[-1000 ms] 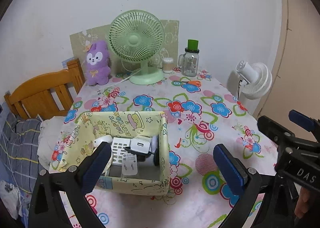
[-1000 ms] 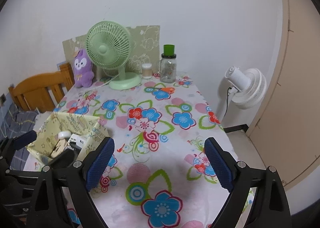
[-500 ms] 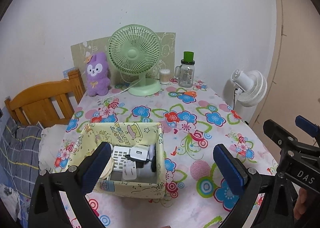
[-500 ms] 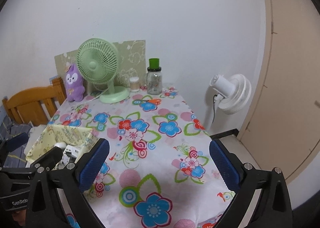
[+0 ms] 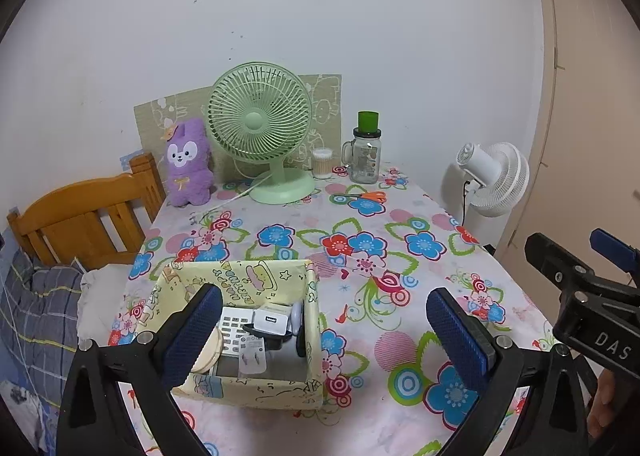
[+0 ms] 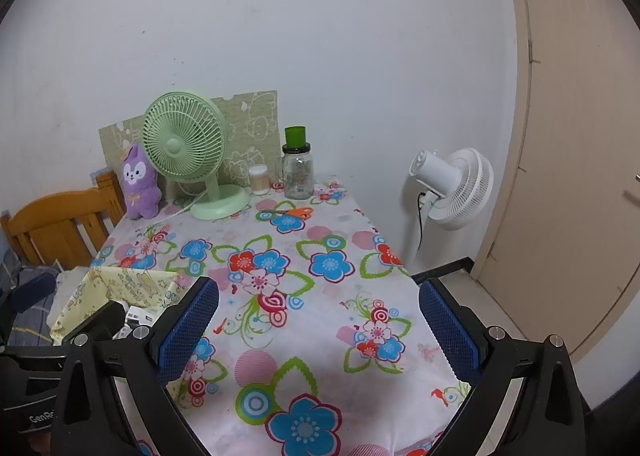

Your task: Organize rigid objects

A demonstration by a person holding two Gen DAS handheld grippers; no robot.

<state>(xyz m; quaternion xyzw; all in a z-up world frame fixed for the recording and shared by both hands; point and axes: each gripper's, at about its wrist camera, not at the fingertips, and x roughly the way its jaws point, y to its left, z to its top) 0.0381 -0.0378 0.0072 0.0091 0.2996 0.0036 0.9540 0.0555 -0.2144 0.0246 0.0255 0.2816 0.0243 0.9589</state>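
Note:
A yellow cartoon-print fabric box (image 5: 240, 390) stands near the table's front left and holds several small things: a white keypad device (image 5: 234, 330), a white charger block (image 5: 272, 322), a round wooden disc (image 5: 208, 354). My left gripper (image 5: 324, 336) hangs open just above the box's front right, nothing between its pads. In the right wrist view the box (image 6: 132, 288) lies at the lower left. My right gripper (image 6: 320, 330) is open wide over the bare floral cloth, empty. Orange-handled scissors (image 5: 370, 196) lie at the far end of the table.
At the back stand a green desk fan (image 5: 262, 127), a purple plush (image 5: 187, 161), a cotton-swab jar (image 5: 322, 161) and a glass mug jar with a green lid (image 5: 366, 153). A wooden headboard (image 5: 80, 215) and bedding lie left. A white floor fan (image 6: 452, 187) and a door stand right.
Both grippers have drawn back and up from the table, so the box and fan look smaller. The right gripper's jaws have widened a little. The box's contents have not moved.

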